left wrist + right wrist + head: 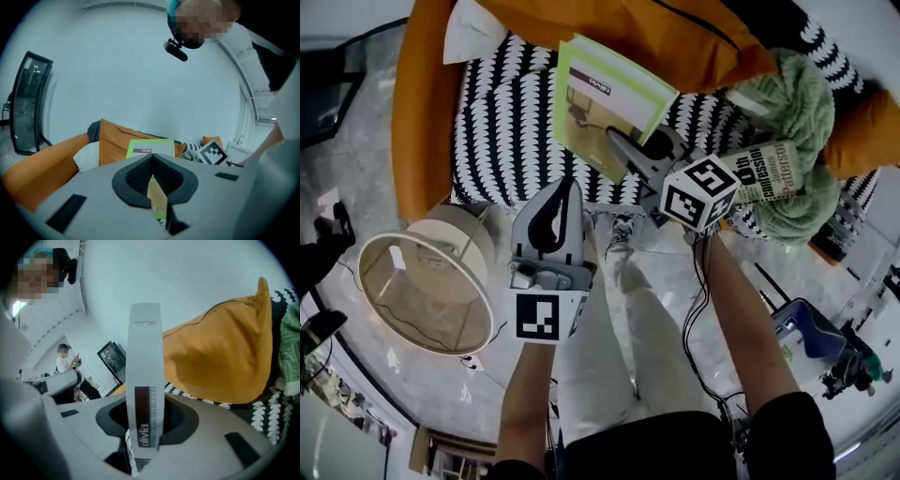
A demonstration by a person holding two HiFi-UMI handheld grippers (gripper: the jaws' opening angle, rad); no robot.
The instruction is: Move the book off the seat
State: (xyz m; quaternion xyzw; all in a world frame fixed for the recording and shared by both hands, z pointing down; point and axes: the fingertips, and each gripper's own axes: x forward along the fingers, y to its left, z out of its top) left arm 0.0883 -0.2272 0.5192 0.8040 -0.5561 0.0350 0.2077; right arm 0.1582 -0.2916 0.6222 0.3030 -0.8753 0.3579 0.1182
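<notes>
A book (605, 103) with a green-edged cover hangs above the black-and-white patterned seat (506, 122) of an orange sofa. My right gripper (642, 150) is shut on its near right corner. In the right gripper view the white spine (145, 357) stands upright between the jaws of the right gripper (145, 404). My left gripper (565, 187) sits just below the book's near edge, jaws together, holding nothing. From the left gripper (151, 161) the book (150, 147) faces me just beyond the tips. A thin strip of tan and green shows in the slit between its jaws.
An orange cushion (656, 33) and a white one (473, 33) lie at the sofa's back. A green knitted throw (792, 122) and a rolled paper (769, 169) sit at the right. A round lampshade (422, 281) stands on the floor at the left.
</notes>
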